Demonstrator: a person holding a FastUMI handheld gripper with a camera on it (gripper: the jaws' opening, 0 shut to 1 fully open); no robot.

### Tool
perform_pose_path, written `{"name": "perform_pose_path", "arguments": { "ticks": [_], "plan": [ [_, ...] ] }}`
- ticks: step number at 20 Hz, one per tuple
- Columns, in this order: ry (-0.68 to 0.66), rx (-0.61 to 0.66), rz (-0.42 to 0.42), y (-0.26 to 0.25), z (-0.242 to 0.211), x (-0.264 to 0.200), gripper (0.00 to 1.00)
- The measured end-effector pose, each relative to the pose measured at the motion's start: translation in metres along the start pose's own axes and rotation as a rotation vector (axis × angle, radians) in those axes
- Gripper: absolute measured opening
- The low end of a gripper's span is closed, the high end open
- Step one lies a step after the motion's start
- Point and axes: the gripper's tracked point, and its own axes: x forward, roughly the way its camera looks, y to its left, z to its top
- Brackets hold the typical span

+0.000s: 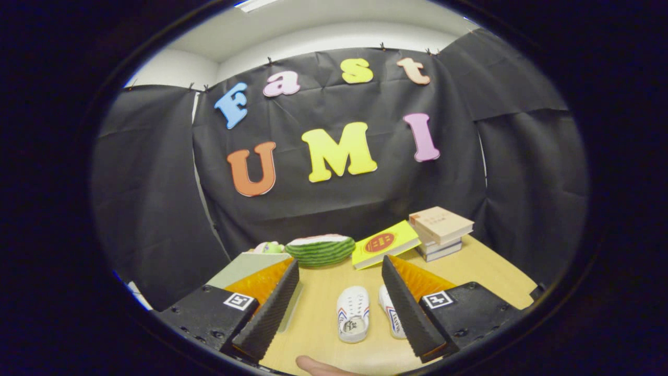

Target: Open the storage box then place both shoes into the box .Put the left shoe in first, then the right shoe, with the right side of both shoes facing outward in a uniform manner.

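Observation:
Two small white shoes lie on the wooden table below the gripper. One shoe rests sole-down between the fingers, its opening facing up. The other shoe lies beside it, partly hidden by the right finger. The storage box, with a pale greenish lid, stands behind the left finger and is mostly covered by it. My gripper hovers above the table, open, with nothing between its fingers.
A watermelon-slice toy sits at the back of the table, with a small green toy to its left. A yellow book leans against a stack of books. A fingertip shows at the near table edge.

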Motion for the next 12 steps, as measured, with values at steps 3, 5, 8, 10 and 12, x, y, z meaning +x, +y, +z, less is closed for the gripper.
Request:
{"name": "perform_pose_path", "arguments": {
  "ticks": [3,5,8,10,12],
  "plan": [
    [0.127,0.09,0.138,0.02,-0.026,0.041,1.0],
    [0.216,0.148,0.223,0.031,-0.041,0.065,1.0],
    [0.313,0.24,0.359,0.054,-0.056,0.098,1.0],
    [0.397,0.322,0.522,0.083,-0.069,0.113,0.99],
    [0.498,0.436,0.628,0.102,-0.082,0.134,0.99]
  ]
}}
